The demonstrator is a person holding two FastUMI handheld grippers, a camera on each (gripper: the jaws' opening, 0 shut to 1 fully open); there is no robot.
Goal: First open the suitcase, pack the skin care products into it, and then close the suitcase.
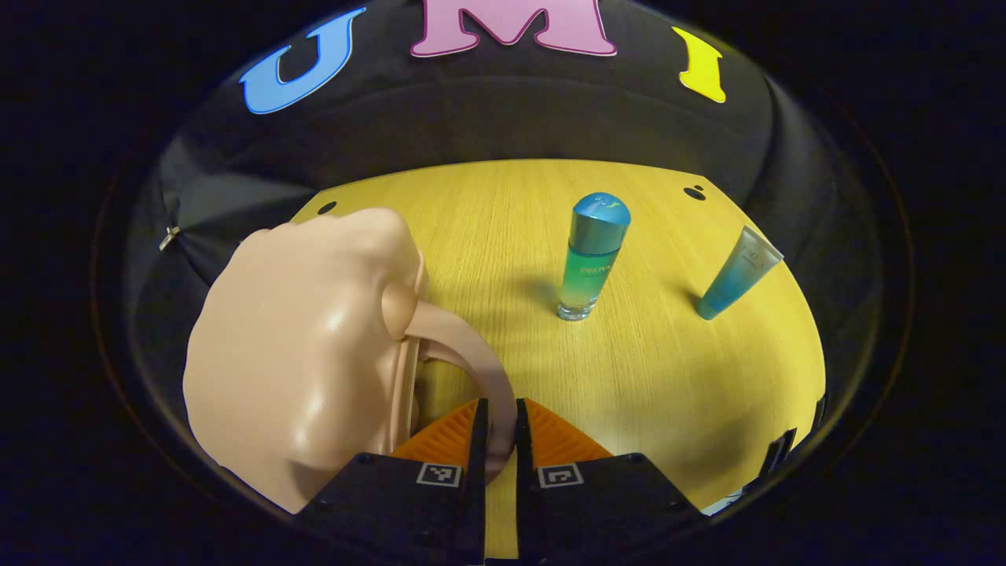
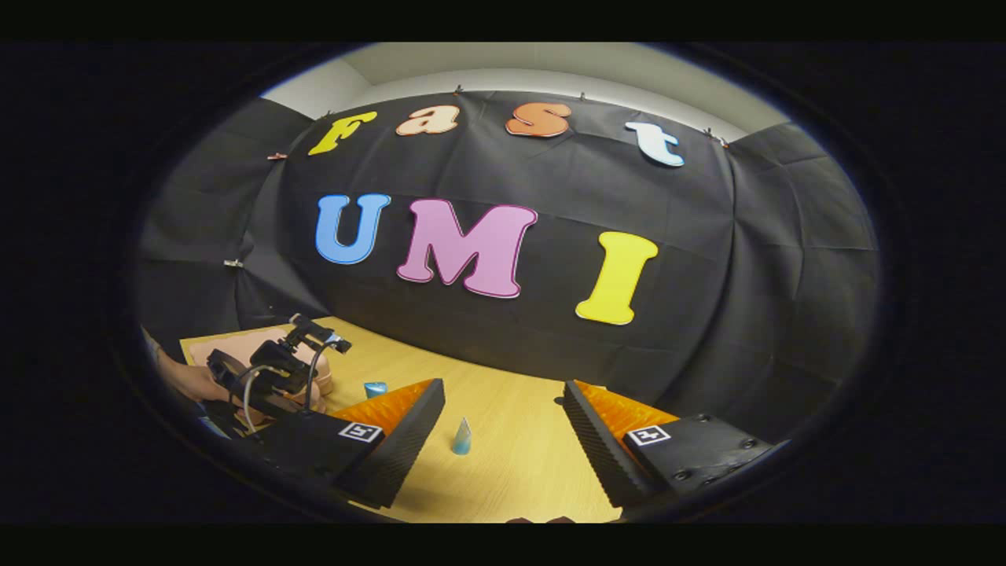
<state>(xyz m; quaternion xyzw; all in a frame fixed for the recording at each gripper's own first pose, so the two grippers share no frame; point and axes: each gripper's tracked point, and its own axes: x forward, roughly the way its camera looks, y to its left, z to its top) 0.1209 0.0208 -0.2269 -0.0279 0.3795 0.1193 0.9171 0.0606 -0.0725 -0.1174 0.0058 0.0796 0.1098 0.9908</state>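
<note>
In the left gripper view a glossy pink suitcase lies on the left of the wooden table. Its curved handle runs down between my left gripper's orange fingers, and the left gripper is shut on it. A blue-capped green bottle stands upright mid-table, and a blue tube stands on its cap to the right of it. In the right gripper view my right gripper hangs open above the table with nothing between its fingers. Beyond it are the tube, the bottle's cap and the suitcase.
The right gripper view shows the left gripper's body with its cable and a hand holding it at the far left. Black cloth walls close the table at the back. Two dark holes mark the table's far corners.
</note>
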